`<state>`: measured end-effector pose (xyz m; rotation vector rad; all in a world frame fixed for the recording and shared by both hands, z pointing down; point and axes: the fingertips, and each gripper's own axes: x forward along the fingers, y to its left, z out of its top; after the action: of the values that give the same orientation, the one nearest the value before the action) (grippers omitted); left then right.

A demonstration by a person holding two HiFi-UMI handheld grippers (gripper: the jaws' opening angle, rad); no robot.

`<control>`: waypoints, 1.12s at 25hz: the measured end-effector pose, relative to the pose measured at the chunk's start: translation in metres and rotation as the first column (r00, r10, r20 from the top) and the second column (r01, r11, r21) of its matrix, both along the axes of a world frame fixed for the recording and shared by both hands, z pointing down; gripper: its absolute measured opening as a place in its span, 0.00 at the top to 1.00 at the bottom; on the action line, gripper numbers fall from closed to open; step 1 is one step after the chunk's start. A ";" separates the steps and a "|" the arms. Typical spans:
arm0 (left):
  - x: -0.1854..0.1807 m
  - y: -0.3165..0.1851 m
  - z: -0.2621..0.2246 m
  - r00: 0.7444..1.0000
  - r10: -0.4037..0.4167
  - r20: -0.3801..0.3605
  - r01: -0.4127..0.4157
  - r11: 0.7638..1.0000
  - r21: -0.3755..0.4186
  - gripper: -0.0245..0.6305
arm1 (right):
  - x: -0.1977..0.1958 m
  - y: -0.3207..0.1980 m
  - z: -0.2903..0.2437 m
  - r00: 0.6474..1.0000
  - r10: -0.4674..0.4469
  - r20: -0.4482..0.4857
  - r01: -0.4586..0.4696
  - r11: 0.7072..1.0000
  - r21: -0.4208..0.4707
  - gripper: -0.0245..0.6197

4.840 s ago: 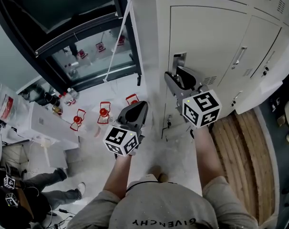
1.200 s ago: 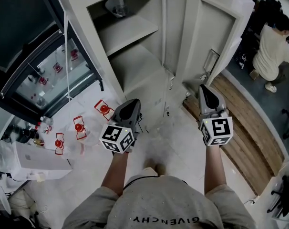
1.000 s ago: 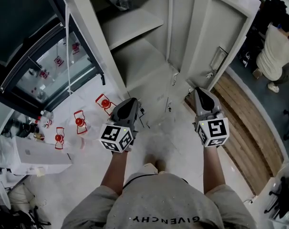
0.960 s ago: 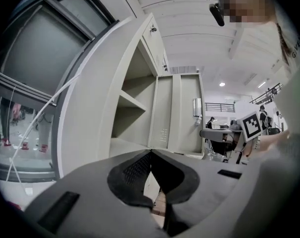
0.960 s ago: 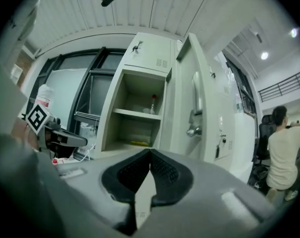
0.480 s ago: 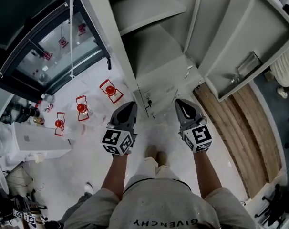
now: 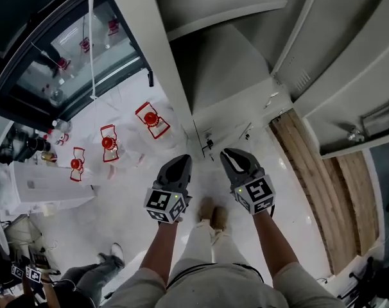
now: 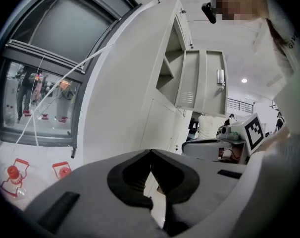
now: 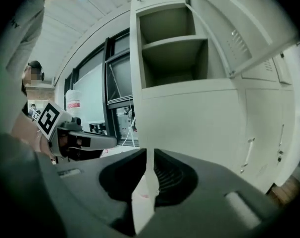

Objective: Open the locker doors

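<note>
Both grippers have come down in front of the locker since a second ago. The view over the person's shoulders has tipped with them, so the open upper compartment now sits at the top edge rather than mid-frame. The left gripper (image 7: 180, 163) and right gripper (image 7: 231, 154) are held side by side, low, just ahead of the person's shoes (image 7: 212, 213), pointing at the foot of the locker. The left one's fingers (image 8: 130, 175) are pressed together at the tips with nothing caught in them. The right one's fingers (image 9: 174, 176) have just been easing apart and now stand with a narrow slit between them, holding nothing.

The upper locker door (image 7: 355, 98) is swung wide to the right, showing a shelf (image 7: 214, 5) inside. The lower locker door (image 9: 189, 125), right under that compartment, is closed, and neither gripper touches it. To the left of the locker stands a dark glass-fronted cabinet (image 7: 66, 43), and several red-and-clear items (image 7: 149, 117) lie on the white floor in front of it. A strip of wood flooring (image 7: 310, 172) runs along the right.
</note>
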<state>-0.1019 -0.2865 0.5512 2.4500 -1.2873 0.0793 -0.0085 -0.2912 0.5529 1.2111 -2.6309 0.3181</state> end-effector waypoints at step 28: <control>-0.005 -0.030 0.113 0.998 -0.040 -0.049 0.037 0.998 -0.059 0.96 | -0.073 -0.082 0.137 0.991 -0.117 -0.067 0.113 0.992 -0.059 0.73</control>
<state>-0.1073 -0.3167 0.6638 2.3626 -1.2920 0.0434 -0.0817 -0.3730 0.6900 1.0299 -2.6003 0.3195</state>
